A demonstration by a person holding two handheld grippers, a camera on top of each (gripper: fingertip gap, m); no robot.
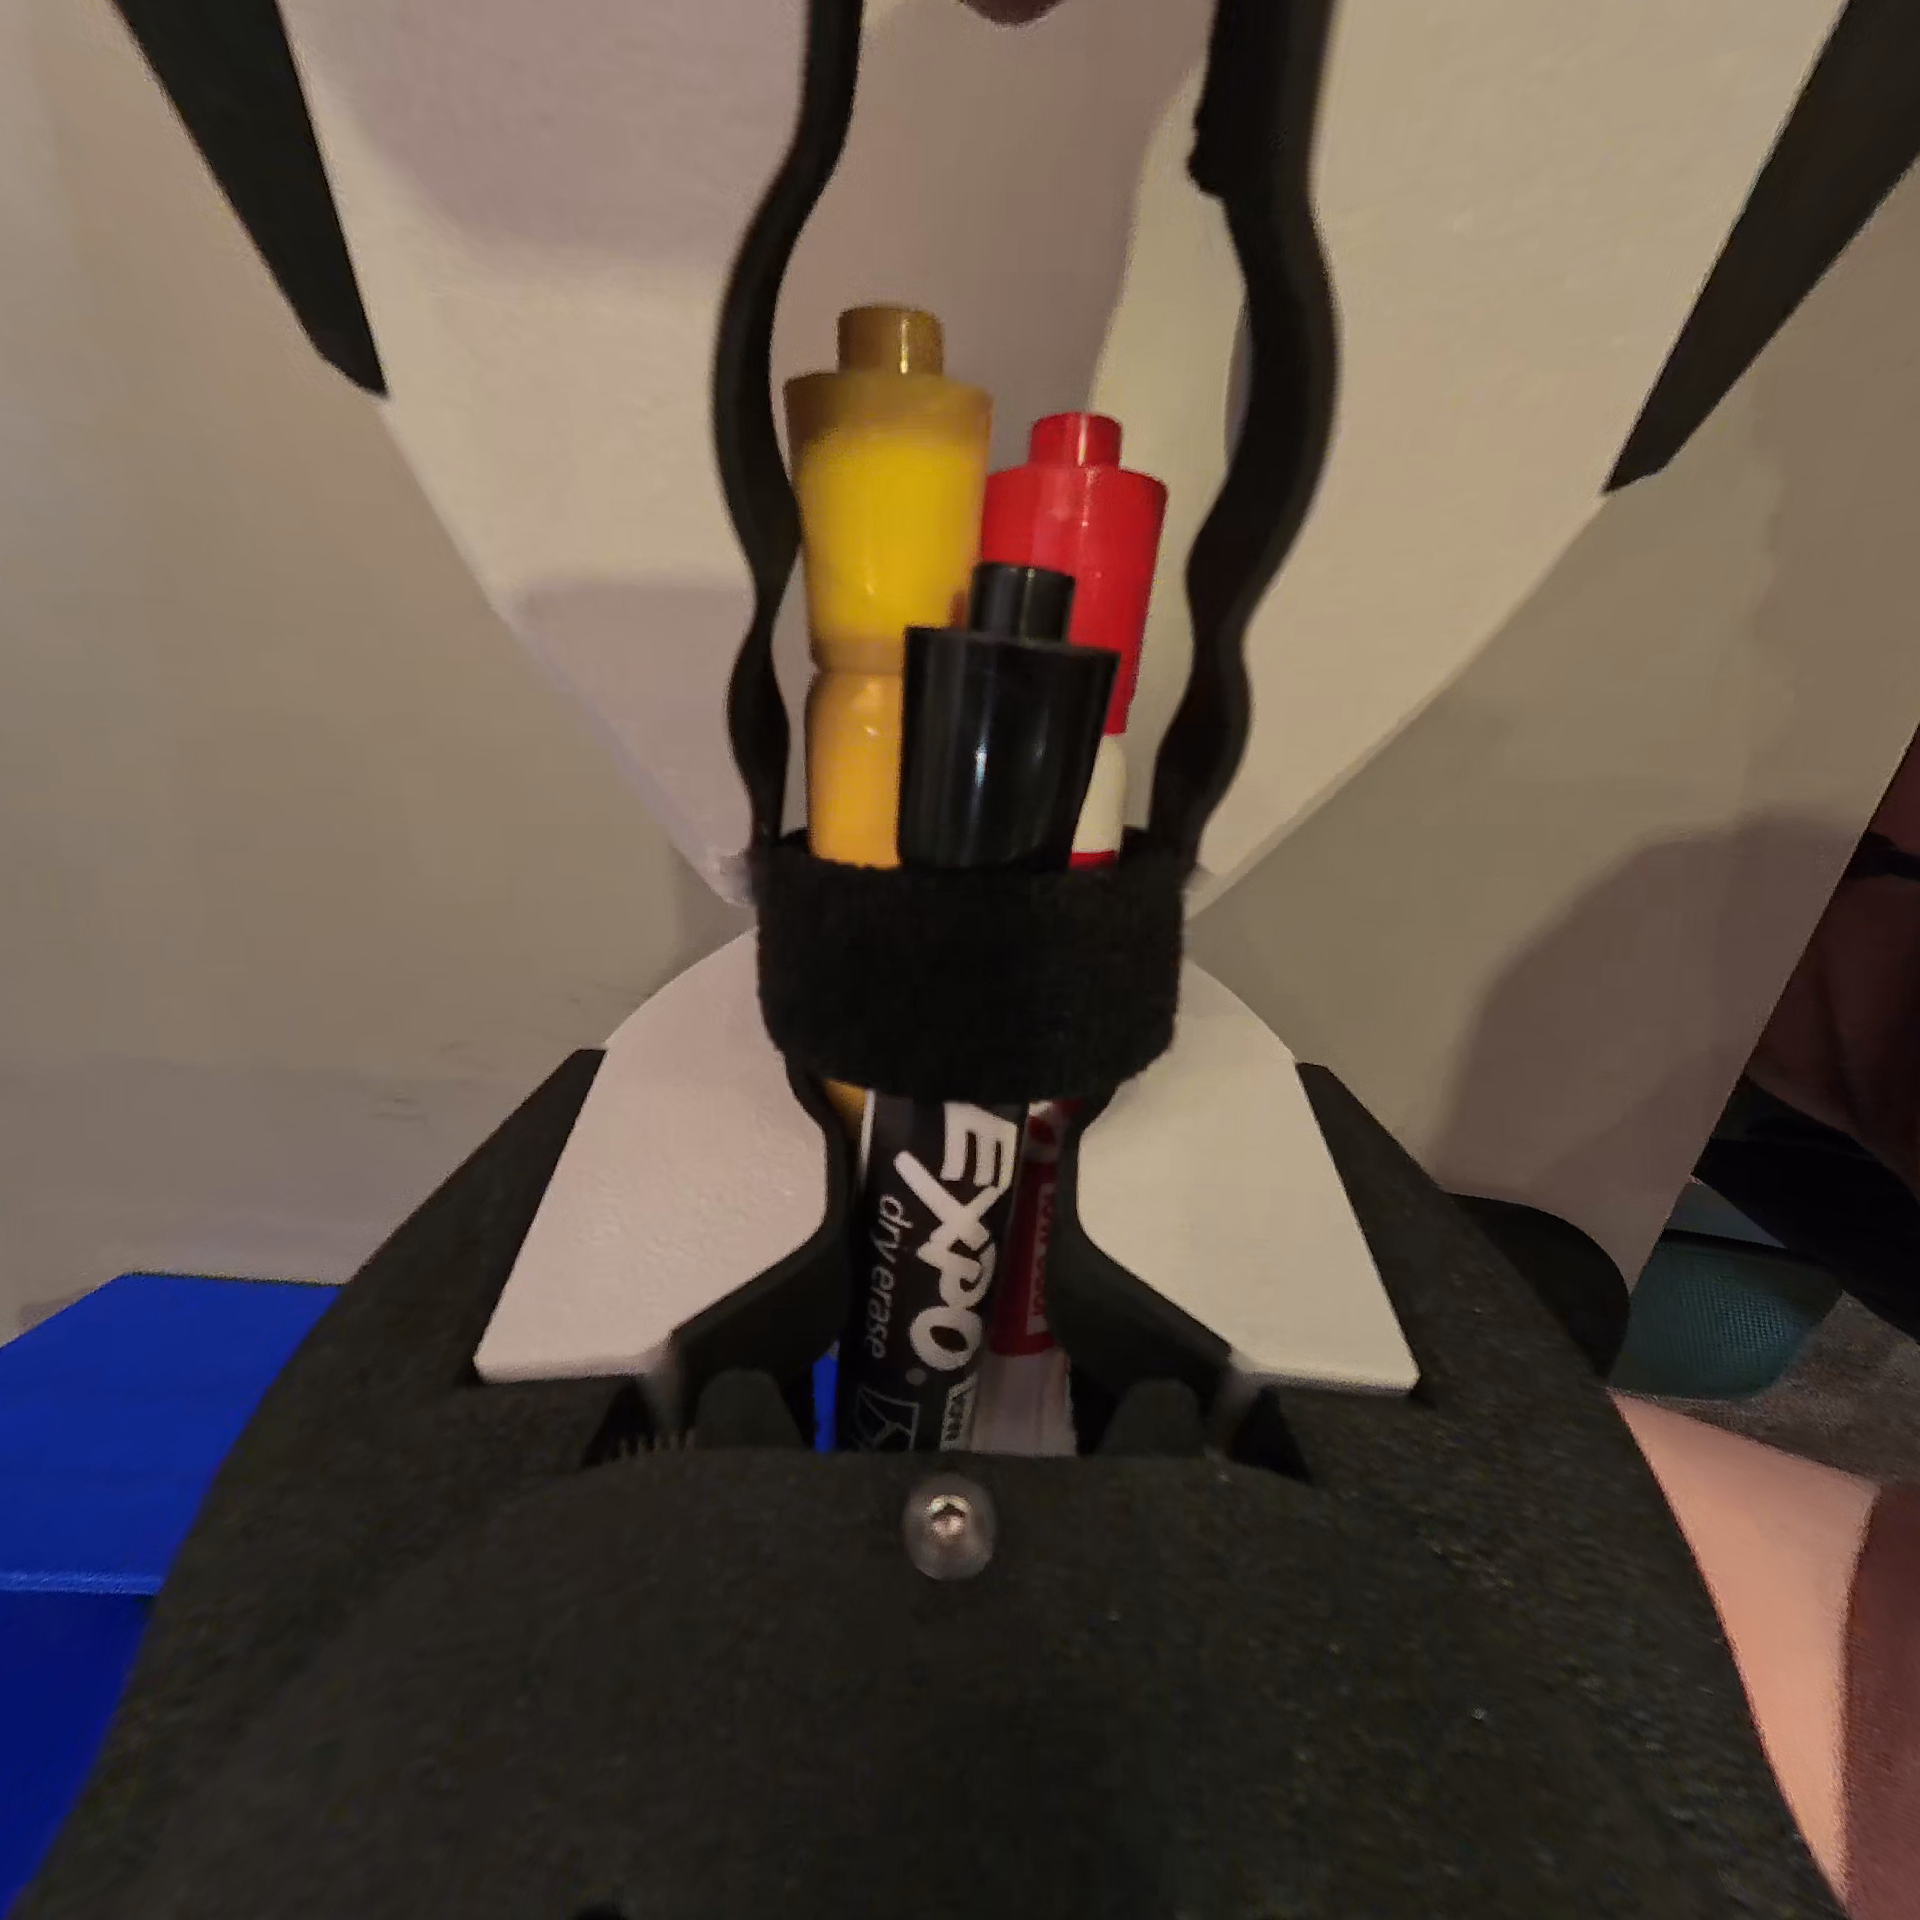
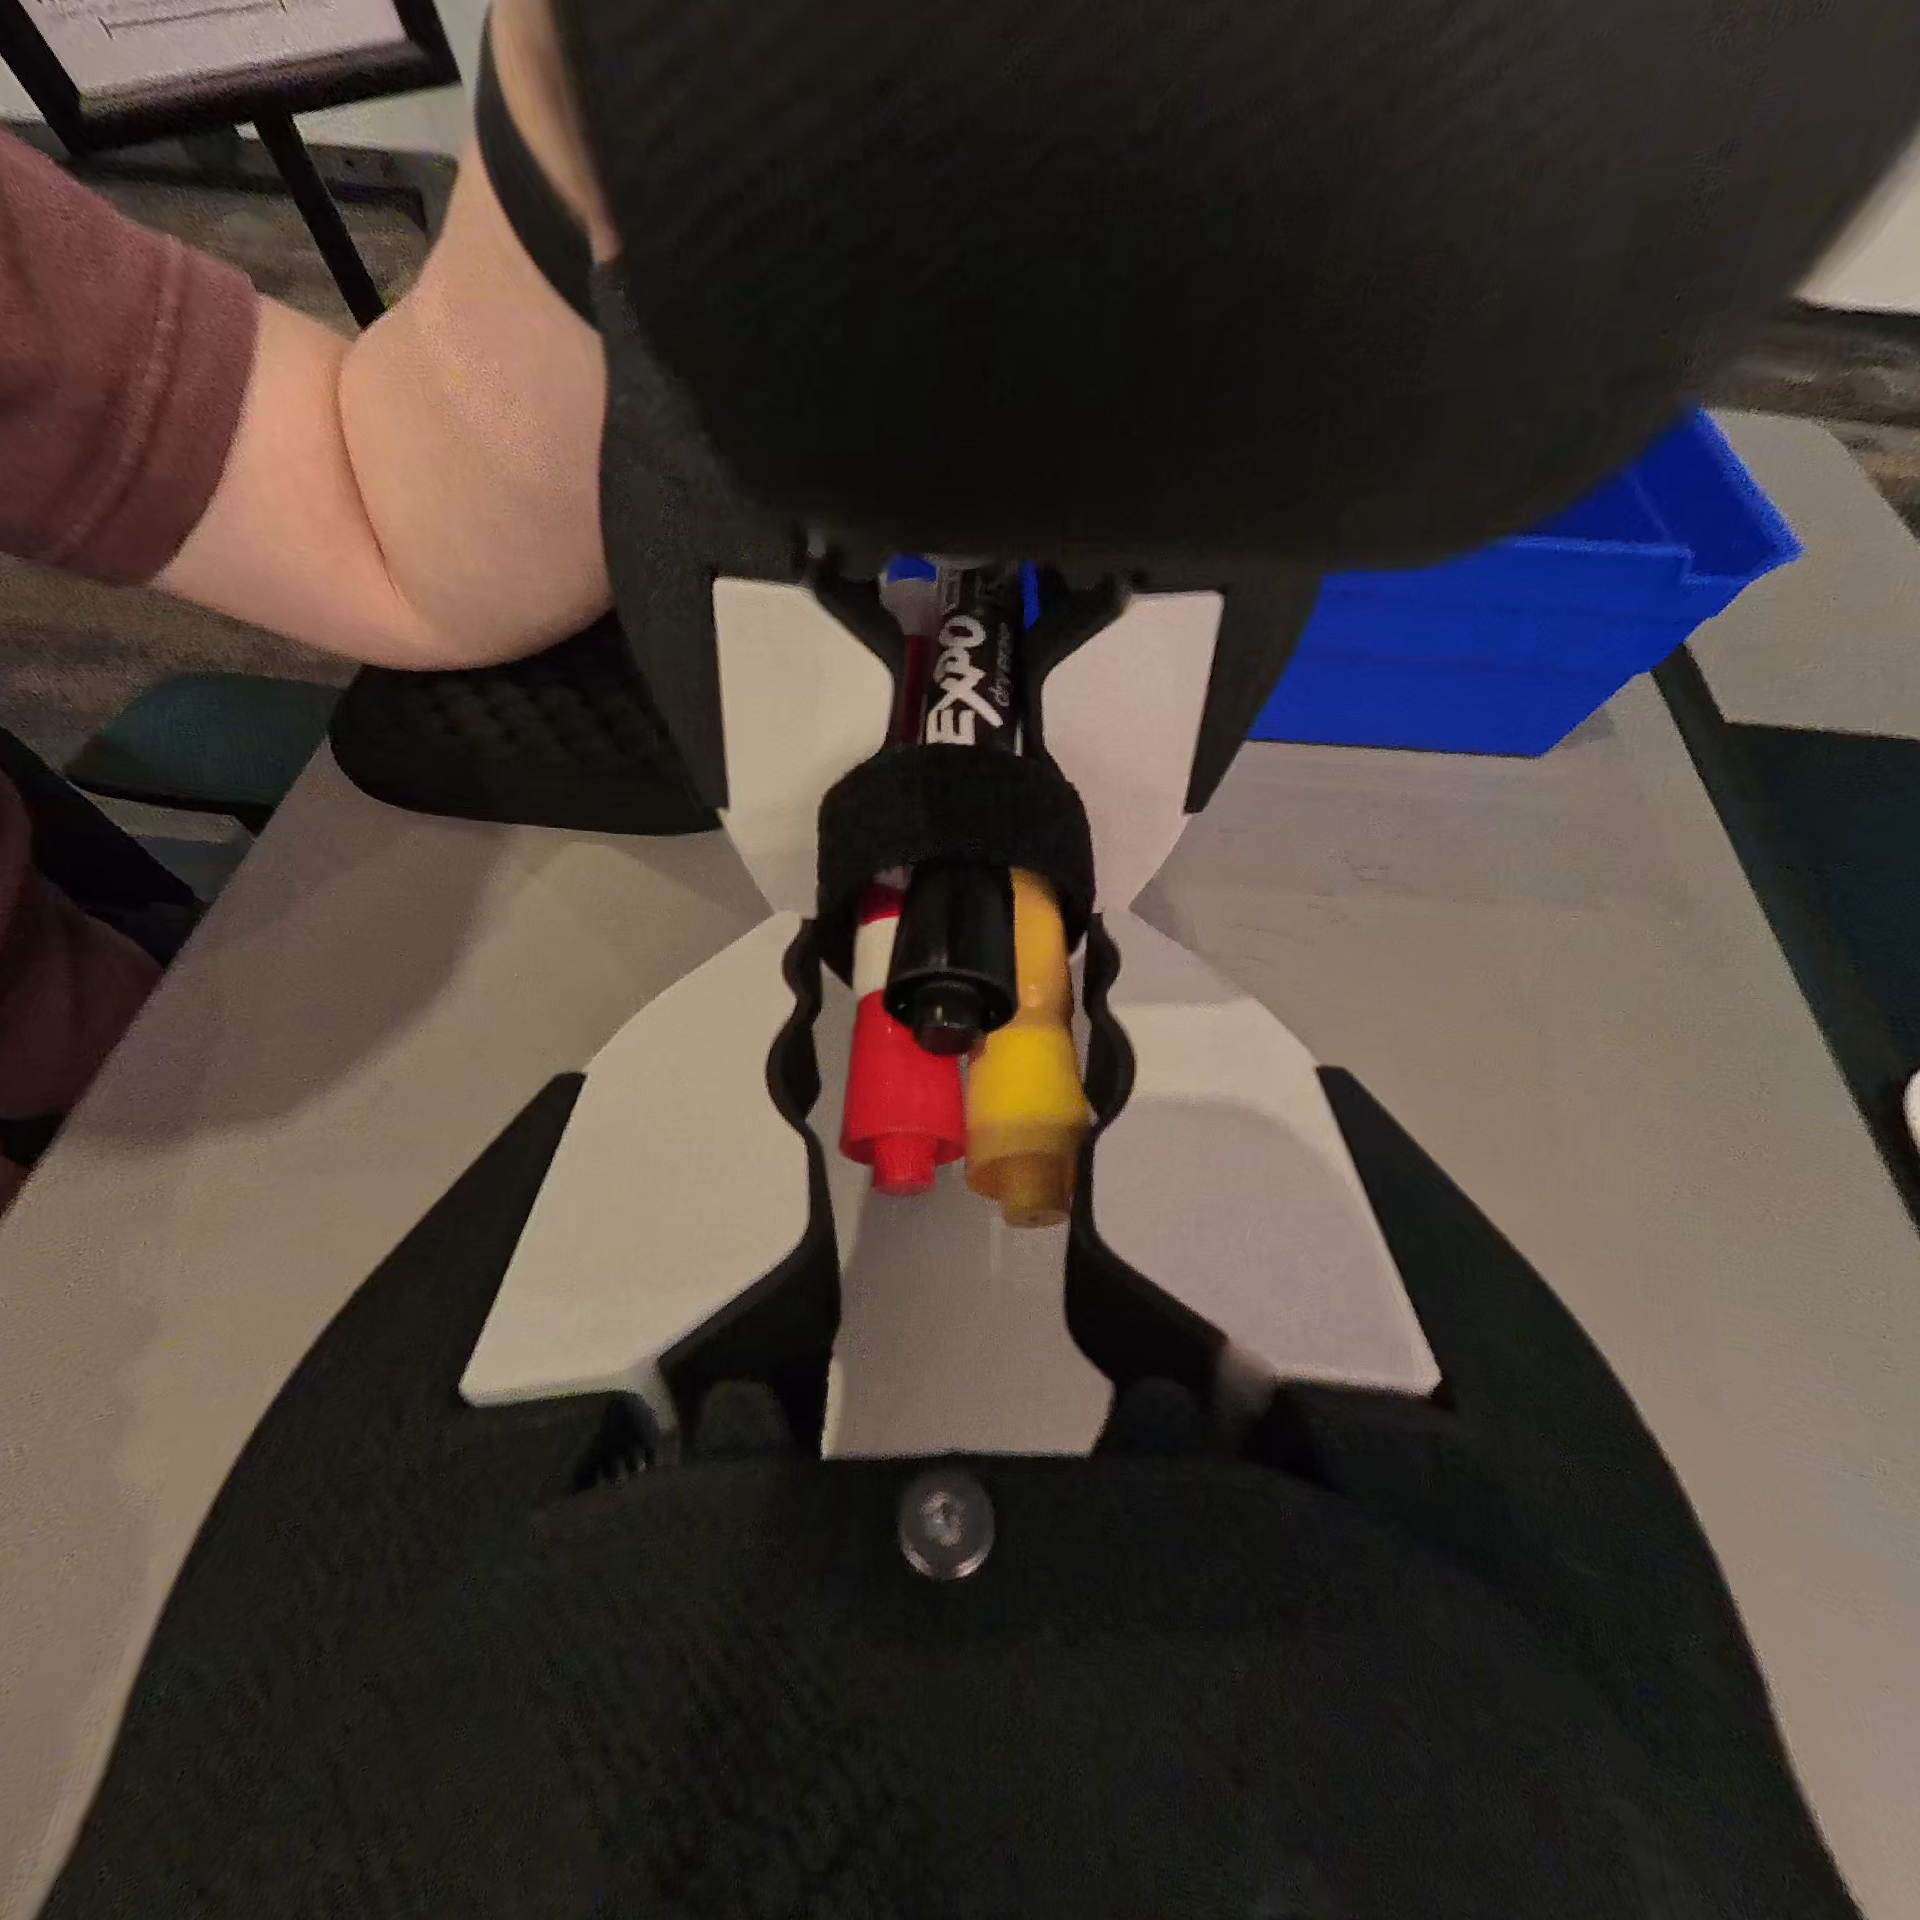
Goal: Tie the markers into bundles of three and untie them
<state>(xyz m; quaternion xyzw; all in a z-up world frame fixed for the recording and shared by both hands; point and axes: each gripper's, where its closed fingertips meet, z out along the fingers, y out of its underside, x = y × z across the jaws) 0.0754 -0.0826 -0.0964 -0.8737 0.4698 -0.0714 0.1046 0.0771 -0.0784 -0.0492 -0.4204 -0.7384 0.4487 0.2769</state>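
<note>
1. The left gripper [image 1: 961, 1226] is pinched on the barrels of a three-marker bundle [image 2: 961, 956], its jaws pressed against the black marker [image 1: 997, 748] and the red marker [image 1: 1075, 540] just behind the strap.
2. A black hook-and-loop strap [image 1: 966, 977] wraps all three — the yellow marker [image 1: 883, 540] sits left of the black one, as the left gripper's own camera sees it.
3. The right gripper [image 2: 951, 1039] faces the left one head-on; its wavy jaws flank the capped ends closely, the yellow cap touching one jaw — a firm pinch cannot be told.
4. Behind the left gripper sits a blue bin [image 2: 1507, 623] on the grey table [image 2: 1455, 987].
5. A forearm [image 2: 436, 457] in a maroon sleeve [image 2: 104, 364] is at that gripper's side.
</note>
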